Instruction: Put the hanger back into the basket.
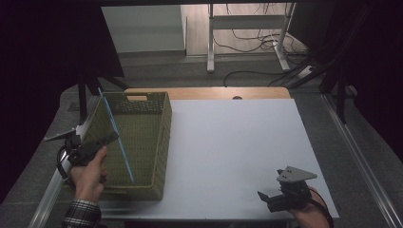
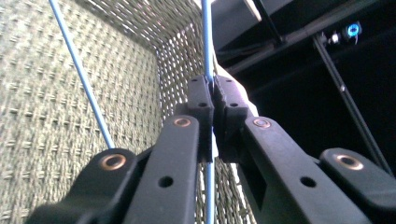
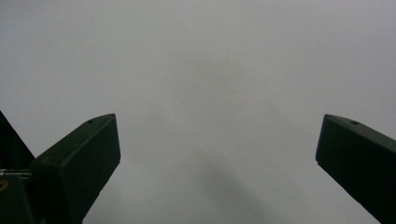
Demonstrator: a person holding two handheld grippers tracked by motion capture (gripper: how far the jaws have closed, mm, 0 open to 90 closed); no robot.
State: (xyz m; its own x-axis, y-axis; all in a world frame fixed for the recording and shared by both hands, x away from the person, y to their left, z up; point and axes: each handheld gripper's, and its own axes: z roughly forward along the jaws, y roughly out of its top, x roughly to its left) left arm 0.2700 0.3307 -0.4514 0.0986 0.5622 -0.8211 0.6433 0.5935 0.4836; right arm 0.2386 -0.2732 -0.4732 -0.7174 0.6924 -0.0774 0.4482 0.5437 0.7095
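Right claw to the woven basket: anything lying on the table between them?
Nothing. In the high view the white tabletop is bare from the right claw across to the basket.

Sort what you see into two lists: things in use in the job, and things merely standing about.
In use: left tool, shut on the blue rod; woven basket.
Standing about: right tool, open over the white table; desk frame; floor cables.

A thin blue rod slants across the olive woven basket.
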